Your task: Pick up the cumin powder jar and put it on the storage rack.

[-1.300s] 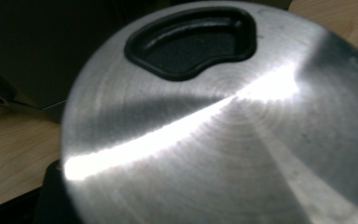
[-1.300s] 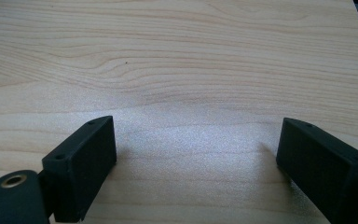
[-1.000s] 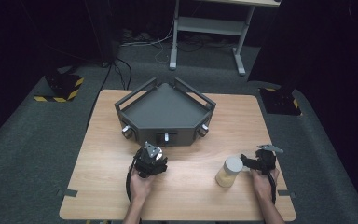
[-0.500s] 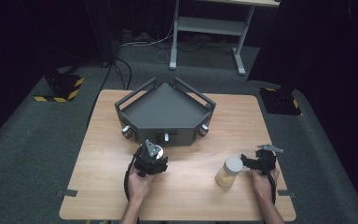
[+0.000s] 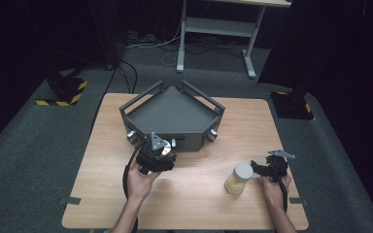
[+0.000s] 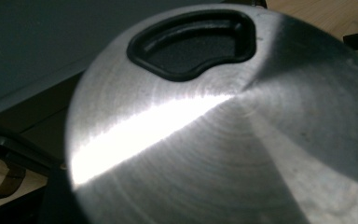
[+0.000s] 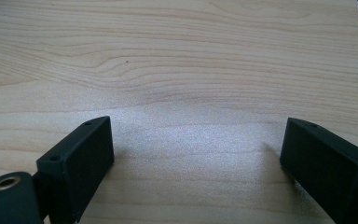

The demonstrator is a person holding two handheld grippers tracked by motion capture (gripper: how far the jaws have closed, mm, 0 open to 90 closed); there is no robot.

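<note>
High view: above near edge of pale wooden tabletop, facing forward and down. Right gripper view: close over same tabletop. Left gripper view: pressed against brushed-metal round object.

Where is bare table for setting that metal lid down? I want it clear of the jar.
Bare wood lies between the left gripper and the jar, and along the near edge of the table. It is crowded by the grey tray.
</note>
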